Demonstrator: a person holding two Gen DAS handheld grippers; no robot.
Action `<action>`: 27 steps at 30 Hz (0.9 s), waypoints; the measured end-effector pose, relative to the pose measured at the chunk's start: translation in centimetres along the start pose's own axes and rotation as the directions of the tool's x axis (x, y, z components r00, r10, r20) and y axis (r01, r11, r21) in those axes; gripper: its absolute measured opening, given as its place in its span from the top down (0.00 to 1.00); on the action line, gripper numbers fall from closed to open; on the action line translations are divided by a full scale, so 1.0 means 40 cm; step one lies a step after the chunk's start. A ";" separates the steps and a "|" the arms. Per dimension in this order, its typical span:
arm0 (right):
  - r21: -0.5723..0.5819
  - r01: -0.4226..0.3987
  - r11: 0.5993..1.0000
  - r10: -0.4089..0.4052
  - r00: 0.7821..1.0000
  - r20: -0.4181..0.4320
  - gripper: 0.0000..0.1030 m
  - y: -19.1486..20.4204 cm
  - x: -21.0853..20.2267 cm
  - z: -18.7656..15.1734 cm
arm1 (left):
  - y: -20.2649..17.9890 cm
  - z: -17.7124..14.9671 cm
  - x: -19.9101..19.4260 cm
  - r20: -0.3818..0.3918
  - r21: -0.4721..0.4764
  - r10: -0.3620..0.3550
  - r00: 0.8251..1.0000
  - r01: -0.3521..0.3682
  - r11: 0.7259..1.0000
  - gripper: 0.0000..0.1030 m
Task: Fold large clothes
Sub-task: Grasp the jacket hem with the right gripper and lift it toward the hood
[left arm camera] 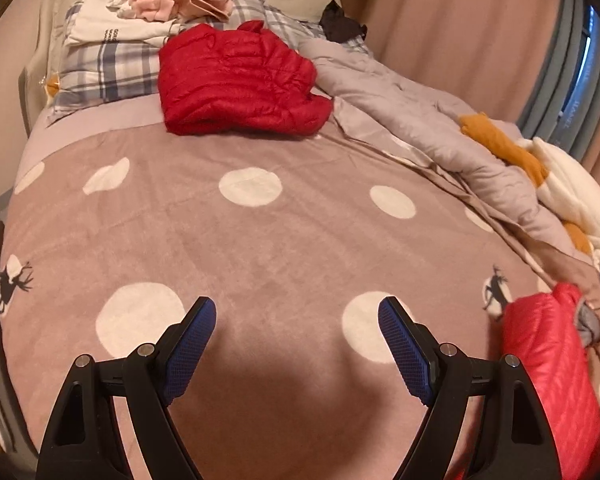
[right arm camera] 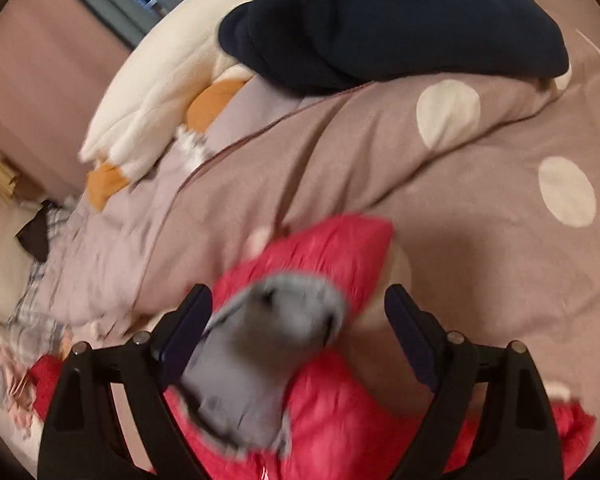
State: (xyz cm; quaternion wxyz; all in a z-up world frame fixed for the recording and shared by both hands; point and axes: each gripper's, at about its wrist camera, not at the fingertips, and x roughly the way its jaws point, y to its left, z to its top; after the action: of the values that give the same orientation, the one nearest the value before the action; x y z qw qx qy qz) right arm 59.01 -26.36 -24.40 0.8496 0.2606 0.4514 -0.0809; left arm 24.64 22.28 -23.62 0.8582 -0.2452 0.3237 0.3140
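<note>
My left tongs (left arm camera: 296,340) gape empty over the fuzzy, dotted bedspread (left arm camera: 260,248). My right tongs (right arm camera: 298,320) also stand wide; the pink quilted jacket (right arm camera: 340,400), with its soft grey collar (right arm camera: 260,352) between the pads, lies loose at lower centre of the blurred right view. A puffy red folded jacket (left arm camera: 240,80) sits at upper centre of the left view

A dusty-pink fleece blanket with white polka dots (left arm camera: 284,240) covered the bed. 2 blue-and-white plaid pillows (left arm camera: 100,68) sat at the head, and a rumpled pale grey quilt (left arm camera: 420,120) ran along the far side. Pink curtains (left arm camera: 460,20) hung behind, with a grey-blue window frame (left arm camera: 556,92) beside them.
</note>
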 end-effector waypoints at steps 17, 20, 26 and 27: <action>-0.398 -0.166 0.902 0.272 0.935 0.228 0.84 0.113 -0.449 -0.208 | -0.035 -0.025 -0.059 0.011 0.035 -0.092 0.996 0.091 0.995 0.20; -0.464 -0.168 0.870 0.289 0.936 0.203 0.83 0.069 -0.545 -0.348 | -0.048 -0.035 -0.093 0.014 0.062 -0.134 0.991 0.133 0.989 0.20; -0.530 -0.152 0.834 0.191 0.981 0.020 0.69 -0.053 -0.557 -0.618 | -0.061 -0.059 -0.149 -0.027 0.056 -0.242 0.970 0.243 0.968 0.20; -0.538 -0.137 0.832 0.164 0.986 0.004 0.69 -0.062 -0.547 -0.635 | -0.068 -0.065 -0.162 -0.026 0.075 -0.250 0.968 0.251 0.965 0.20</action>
State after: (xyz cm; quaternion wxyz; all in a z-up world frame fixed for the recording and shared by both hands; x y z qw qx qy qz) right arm 27.01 -17.52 -19.20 0.9031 0.0456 0.4129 0.1090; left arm 21.64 16.35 -20.16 0.8971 -0.2532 0.3092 0.1884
